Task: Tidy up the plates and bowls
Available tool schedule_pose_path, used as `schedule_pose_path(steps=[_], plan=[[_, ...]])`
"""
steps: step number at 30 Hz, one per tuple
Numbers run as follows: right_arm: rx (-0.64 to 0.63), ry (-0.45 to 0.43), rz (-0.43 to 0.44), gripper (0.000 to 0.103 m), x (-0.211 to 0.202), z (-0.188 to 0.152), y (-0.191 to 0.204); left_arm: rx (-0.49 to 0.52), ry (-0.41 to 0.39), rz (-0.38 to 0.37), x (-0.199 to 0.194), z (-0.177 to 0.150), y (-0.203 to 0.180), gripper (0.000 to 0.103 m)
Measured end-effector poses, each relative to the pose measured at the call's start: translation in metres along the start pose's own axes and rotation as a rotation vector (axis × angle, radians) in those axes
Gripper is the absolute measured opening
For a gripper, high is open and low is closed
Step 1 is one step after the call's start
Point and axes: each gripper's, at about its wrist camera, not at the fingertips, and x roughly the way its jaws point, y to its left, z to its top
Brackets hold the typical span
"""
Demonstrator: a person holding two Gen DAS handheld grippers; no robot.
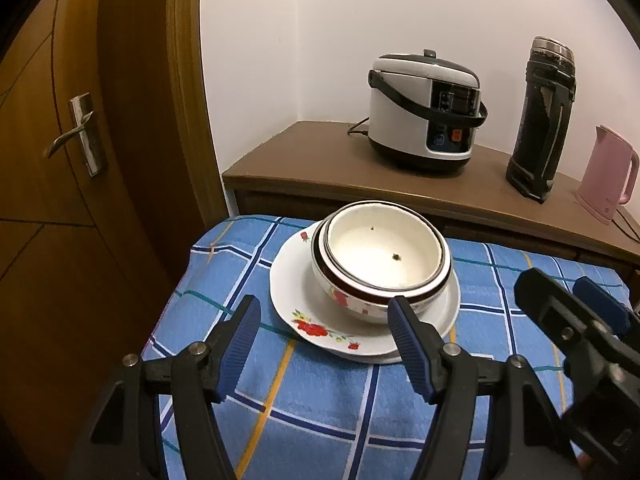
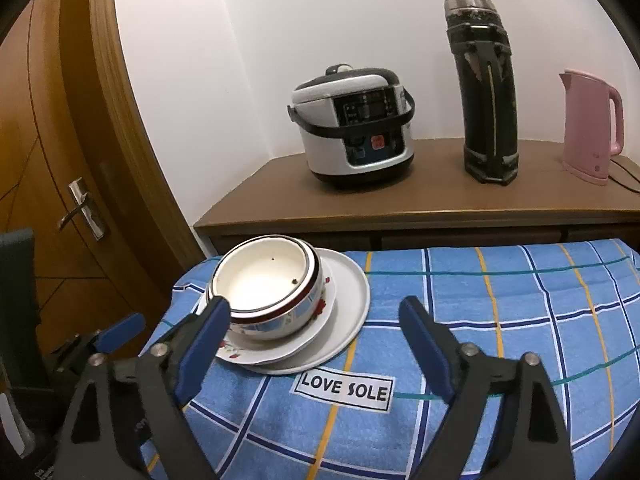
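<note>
A white bowl nests inside a floral bowl with a dark rim. Both stand on a floral plate that lies on a plain white plate, all on the blue checked cloth. In the right wrist view the same stack shows: inner bowl, floral bowl, floral plate, white plate. My left gripper is open and empty, just in front of the stack. My right gripper is open and empty, right of the stack; it also shows in the left wrist view.
A brown cabinet behind the cloth-covered table carries a rice cooker, a dark thermos and a pink kettle. A wooden door with a metal handle stands at the left.
</note>
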Motion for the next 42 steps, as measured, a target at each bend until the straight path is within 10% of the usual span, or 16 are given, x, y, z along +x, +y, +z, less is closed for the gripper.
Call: schedule_pose_path(steps=[42], plan=[[-0.036, -0.039, -0.011, 0.097, -0.023, -0.006, 0.001, 0.001, -0.031, 0.053, -0.019, -0.011, -0.003, 0.069]])
